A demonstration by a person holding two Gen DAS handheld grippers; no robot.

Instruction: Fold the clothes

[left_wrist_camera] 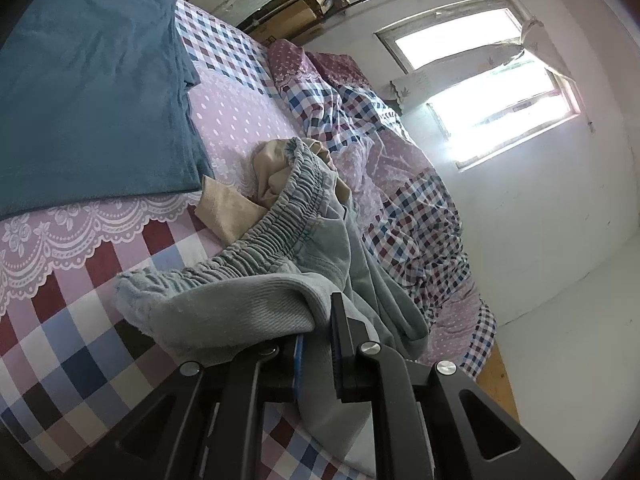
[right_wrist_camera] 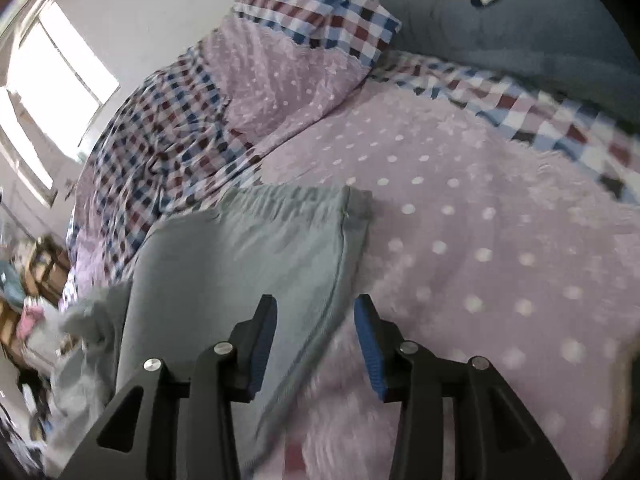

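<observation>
Grey-green trousers (left_wrist_camera: 280, 232) with an elastic waistband lie bunched on the bed, and my left gripper (left_wrist_camera: 318, 344) is shut on a fold of them near the bed's edge. A beige garment (left_wrist_camera: 272, 168) sits crumpled behind the waistband. In the right wrist view a flat part of the same grey-green trousers (right_wrist_camera: 240, 264) lies on the dotted pink sheet (right_wrist_camera: 460, 240). My right gripper (right_wrist_camera: 316, 340) stands open just above the cloth's side seam, which runs between the jaws, and nothing is gripped.
A folded blue garment (left_wrist_camera: 92, 92) lies flat at the far left of the bed. A rumpled checked quilt (left_wrist_camera: 400, 184) is heaped along the window side. A blue-grey pillow (right_wrist_camera: 520, 28) lies at the head. Boxes and clutter (left_wrist_camera: 308, 4) stand beyond the bed.
</observation>
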